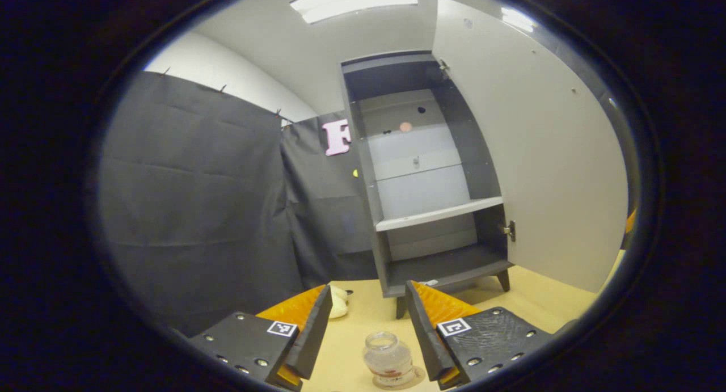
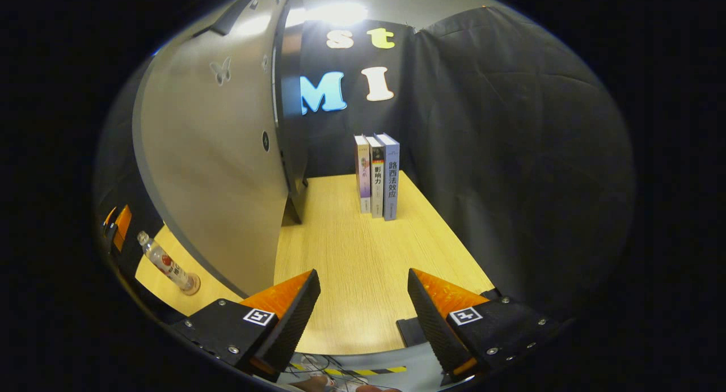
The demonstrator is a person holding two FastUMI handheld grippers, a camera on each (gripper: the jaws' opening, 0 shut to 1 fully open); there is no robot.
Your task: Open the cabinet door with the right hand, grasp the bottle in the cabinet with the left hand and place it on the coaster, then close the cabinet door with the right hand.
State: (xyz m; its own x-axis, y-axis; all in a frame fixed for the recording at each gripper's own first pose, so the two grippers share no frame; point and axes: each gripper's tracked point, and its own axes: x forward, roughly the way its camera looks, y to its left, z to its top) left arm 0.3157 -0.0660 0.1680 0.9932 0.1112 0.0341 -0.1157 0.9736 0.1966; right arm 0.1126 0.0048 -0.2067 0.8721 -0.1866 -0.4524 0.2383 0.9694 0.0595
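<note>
Left claw [image 1: 363, 324] is spread wide open, both fingers pointing forward and gripping nothing, hanging a bit above the worktop [image 1: 357, 324]. Right claw [image 2: 363, 307] is pretty much the same deal: fingers wide apart, empty, held level over the worktop.

Setting: staged recording booth, not a lived-in home. Evidence: black cloth walls [image 1: 193, 210] pinned up around a wooden counter [image 2: 351, 267]; grey cabinet [image 1: 431, 176] with bare shelves; three upright books [image 2: 377, 176]; ceiling panel light [image 1: 354, 0].
</note>
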